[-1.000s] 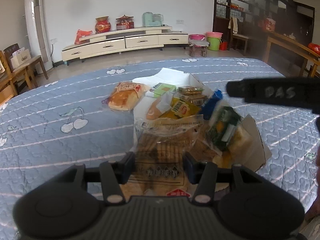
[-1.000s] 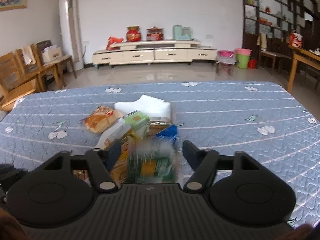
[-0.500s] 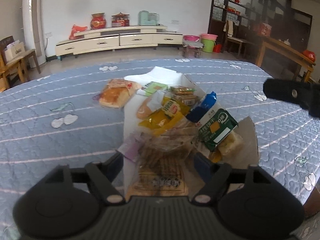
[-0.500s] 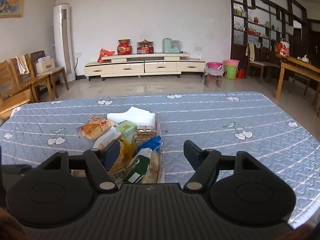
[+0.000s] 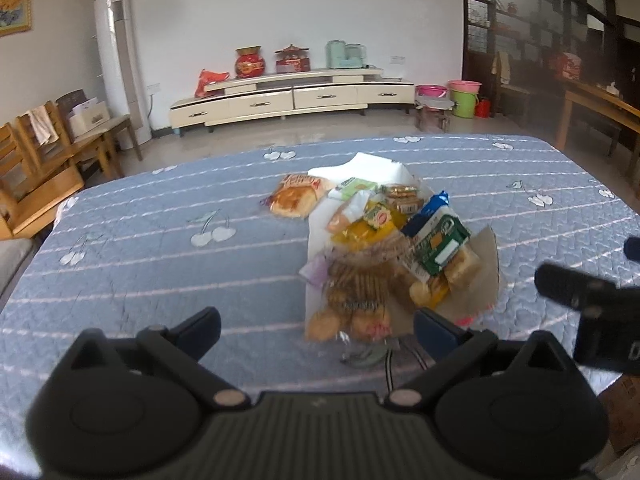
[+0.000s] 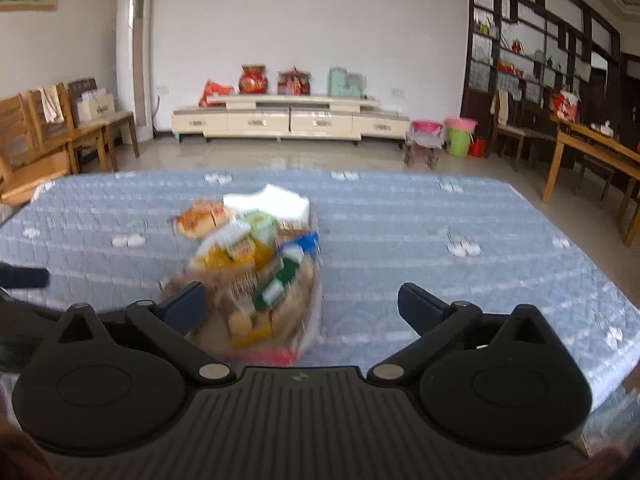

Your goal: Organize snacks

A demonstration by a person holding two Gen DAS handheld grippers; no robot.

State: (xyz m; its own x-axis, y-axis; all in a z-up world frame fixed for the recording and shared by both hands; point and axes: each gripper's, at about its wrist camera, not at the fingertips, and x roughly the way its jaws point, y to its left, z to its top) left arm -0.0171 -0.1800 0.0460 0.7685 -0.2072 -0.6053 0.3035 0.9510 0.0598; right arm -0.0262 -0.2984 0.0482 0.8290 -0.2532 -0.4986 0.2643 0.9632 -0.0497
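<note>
Left gripper [image 5: 316, 326]: jaws opening, nothing gripped.
Right gripper [image 6: 302, 306]: jaws opening, nothing gripped.
Snack pile [image 5: 394, 246]: in box [image 5: 486, 276] on blue quilt [image 5: 160, 248]; lower packets overlapped.
Right view: snacks blurred, labels unreadable.

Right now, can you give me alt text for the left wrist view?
A pile of packaged snacks sits in an open cardboard box on a blue quilted table cover, with one wrapped bread lying outside it. The left tongs are opening, nothing gripped; the right tongs show at the right edge.
</note>
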